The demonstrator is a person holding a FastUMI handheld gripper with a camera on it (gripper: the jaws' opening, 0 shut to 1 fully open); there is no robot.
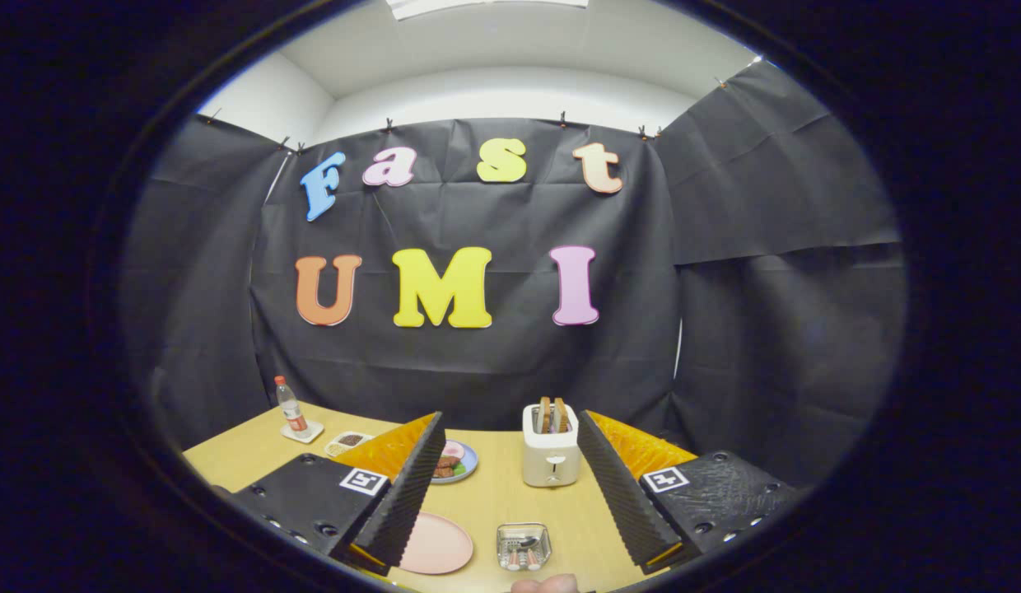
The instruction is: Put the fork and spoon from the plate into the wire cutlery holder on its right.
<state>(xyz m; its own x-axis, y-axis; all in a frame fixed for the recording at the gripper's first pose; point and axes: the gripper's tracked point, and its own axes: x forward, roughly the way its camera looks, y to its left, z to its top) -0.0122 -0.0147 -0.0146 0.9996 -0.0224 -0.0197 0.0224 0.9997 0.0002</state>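
Gripper view: raised above table (494,502), facing toaster (550,449) and booth wall beyond; fingers (399,494) parted, framing toaster.

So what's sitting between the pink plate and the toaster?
Mostly bare wooden table between the pink plate and toaster, by the gripper view. The wire cutlery holder sits right of the plate, between the open tool's fingers.

Open gripper (502,502), fingers spread above the wooden table (494,502). Between the fingers, at lower centre: bare tabletop, bounded ahead by the toaster (550,451) and below by the wire cutlery holder (524,546). Pink plate (436,543) lies lower left; food plate (457,461), tray (347,443) and bottle (290,405) crowd the far left.
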